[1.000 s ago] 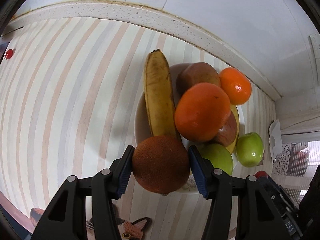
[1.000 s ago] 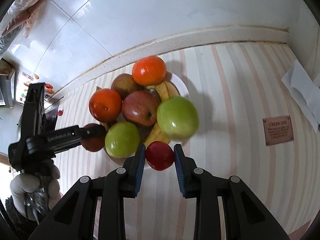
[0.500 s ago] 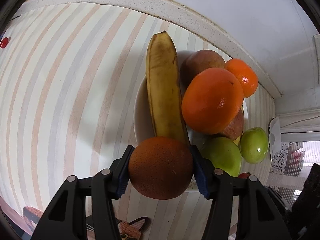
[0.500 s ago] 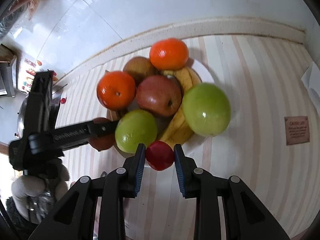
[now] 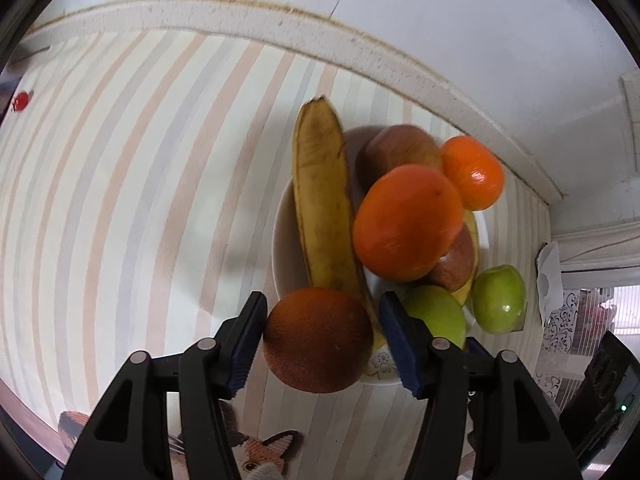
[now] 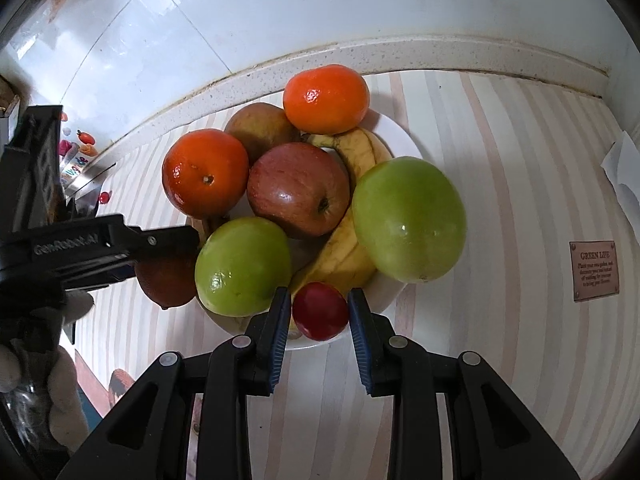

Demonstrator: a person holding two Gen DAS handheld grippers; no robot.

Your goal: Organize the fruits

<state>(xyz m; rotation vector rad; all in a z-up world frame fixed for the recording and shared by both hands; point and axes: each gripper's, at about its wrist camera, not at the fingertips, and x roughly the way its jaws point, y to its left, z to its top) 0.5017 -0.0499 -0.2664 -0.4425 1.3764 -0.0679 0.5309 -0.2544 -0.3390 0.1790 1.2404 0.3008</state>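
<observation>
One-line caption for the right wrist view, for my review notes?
Right gripper releasing a small red fruit at the rim of a crowded white plate.

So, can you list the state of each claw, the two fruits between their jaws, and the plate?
left claw: open, jaws just opening, dark orange between them.
right claw: open, jaws just opening, small red fruit between them.
dark orange: at the plate's rim, not squeezed.
small red fruit: on the plate's near rim, not squeezed.
plate: piled with fruit.
</observation>
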